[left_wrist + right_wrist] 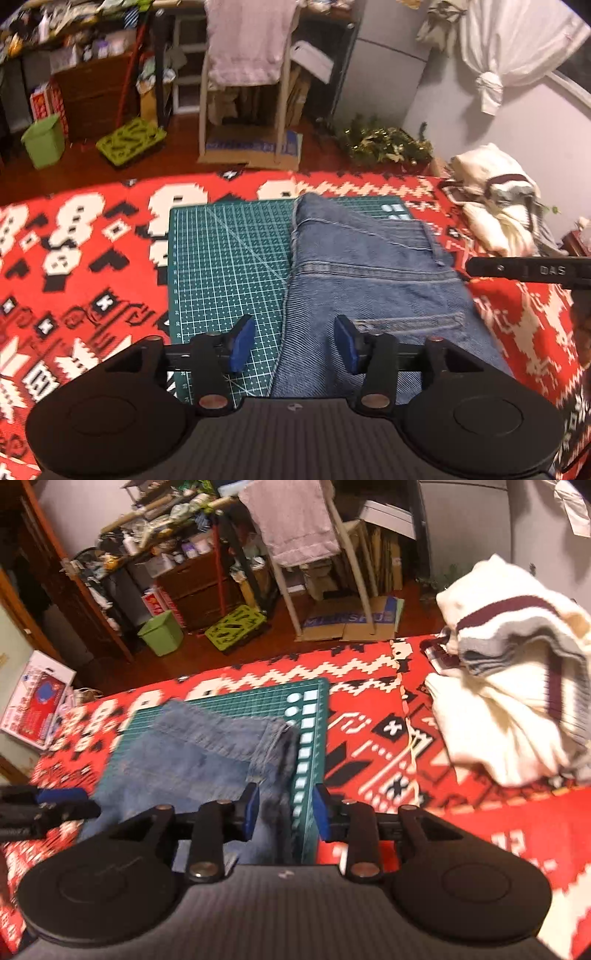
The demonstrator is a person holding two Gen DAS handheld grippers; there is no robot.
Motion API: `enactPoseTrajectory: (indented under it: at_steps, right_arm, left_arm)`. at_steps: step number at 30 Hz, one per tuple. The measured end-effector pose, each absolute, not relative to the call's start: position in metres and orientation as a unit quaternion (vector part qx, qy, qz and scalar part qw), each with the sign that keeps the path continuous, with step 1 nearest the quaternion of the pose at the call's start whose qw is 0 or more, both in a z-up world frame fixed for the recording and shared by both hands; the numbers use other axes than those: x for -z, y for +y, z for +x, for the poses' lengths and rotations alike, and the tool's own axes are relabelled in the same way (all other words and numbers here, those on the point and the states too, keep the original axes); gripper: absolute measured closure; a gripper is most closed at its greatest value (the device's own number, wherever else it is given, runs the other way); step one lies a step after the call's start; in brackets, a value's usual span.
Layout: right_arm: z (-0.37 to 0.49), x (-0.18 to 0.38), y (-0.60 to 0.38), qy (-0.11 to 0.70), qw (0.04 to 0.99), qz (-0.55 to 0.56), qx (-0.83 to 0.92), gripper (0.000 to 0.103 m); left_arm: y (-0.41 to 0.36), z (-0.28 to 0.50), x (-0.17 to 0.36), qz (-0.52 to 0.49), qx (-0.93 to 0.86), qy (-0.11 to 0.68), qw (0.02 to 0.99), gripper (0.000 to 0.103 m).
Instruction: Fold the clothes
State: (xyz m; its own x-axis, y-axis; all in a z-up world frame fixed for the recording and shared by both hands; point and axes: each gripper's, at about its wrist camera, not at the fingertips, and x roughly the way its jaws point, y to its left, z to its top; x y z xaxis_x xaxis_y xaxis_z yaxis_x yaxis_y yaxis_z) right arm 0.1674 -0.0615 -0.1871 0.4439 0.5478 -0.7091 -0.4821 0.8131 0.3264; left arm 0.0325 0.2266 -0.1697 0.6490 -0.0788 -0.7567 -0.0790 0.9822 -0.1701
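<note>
A: So, why do the jeans (369,280) lie on the green mat (225,266), itself on the red blanket (74,258)?
B: I'd judge the mat gives a flat base; one pair lies doubled over there.
A: And the cream clothes (517,709)?
B: One heap, well aside.
A: Grippers?
B: Two, left gripper (294,341) and right gripper (283,808), both spread wide above the jeans, grasping nothing.
</note>
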Motion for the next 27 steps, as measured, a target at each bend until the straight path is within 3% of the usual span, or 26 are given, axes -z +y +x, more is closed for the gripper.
enactPoseTrajectory:
  at_steps: [5,8,12,18,27]
  right_arm:
    - [0.110,0.164,-0.069,0.419,0.850,0.022,-0.320,0.054]
    - [0.075,0.154,-0.068,0.406,0.854,0.014,-0.325,0.040]
    - [0.029,0.144,-0.062,0.387,0.863,-0.001,-0.326,0.020]
    - [-0.013,0.145,-0.063,0.380,0.864,-0.013,-0.330,0.001]
    - [-0.030,0.180,-0.058,0.412,0.863,-0.051,-0.287,0.001]
  left_arm:
    - [0.219,0.011,0.149,-0.078,0.003,0.402,0.912,0.042]
    - [0.212,-0.007,0.136,-0.086,0.012,0.392,0.916,0.032]
    - [0.196,-0.024,0.130,-0.092,0.024,0.393,0.914,0.030]
    - [0.164,-0.045,0.139,-0.085,0.062,0.399,0.911,0.021]
    - [0.143,-0.050,0.171,-0.054,0.049,0.431,0.899,0.020]
